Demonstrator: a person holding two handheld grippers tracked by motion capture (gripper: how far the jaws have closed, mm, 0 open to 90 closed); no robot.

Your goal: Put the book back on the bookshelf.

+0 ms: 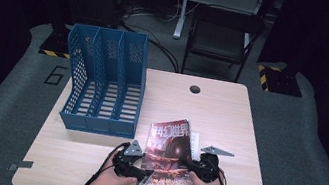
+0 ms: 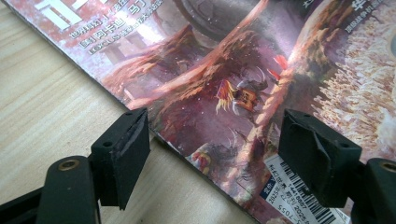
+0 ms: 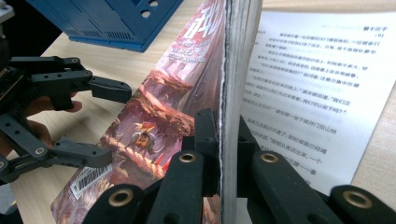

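The right gripper point(image 3: 223, 154) has its fingers clamped on the open edge of a magazine point(image 1: 169, 156), lifting it off a loose printed page point(image 3: 317, 88). The left gripper point(image 2: 233, 149) hovers with fingers wide over the cover's lower corner. The magazine lies near the table's point(image 1: 229, 118) front edge; the blue file rack point(image 1: 106, 82) stands well apart, empty. Filing looks barely begun.

Right tool point(image 3: 223, 154) clamped, left tool point(image 2: 219, 154) spread.

Recording lab, dark curtains, floor cables point(image 1: 160, 46), folding chair point(image 1: 222, 39), lone lit table point(image 1: 230, 113)
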